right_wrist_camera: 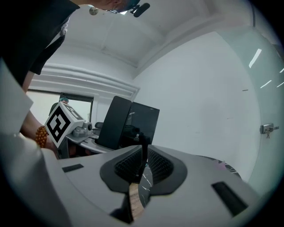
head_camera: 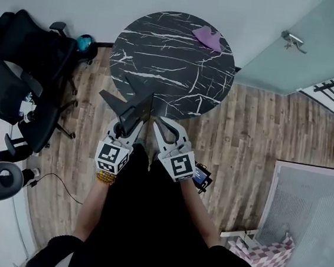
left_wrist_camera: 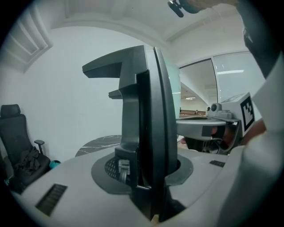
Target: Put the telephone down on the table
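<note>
The black telephone hangs between my two grippers, over the near edge of the round black marble table. My left gripper is shut on its thick dark body, which stands upright between the jaws and fills the left gripper view. My right gripper is shut on a thin edge of the telephone, and its pads are almost together. The left gripper's marker cube shows beside it. A purple object lies at the table's far side.
Black office chairs stand to the left of the table on the wooden floor. A glass door with a metal handle is at the upper right. A pale framed panel lies on the floor at the right.
</note>
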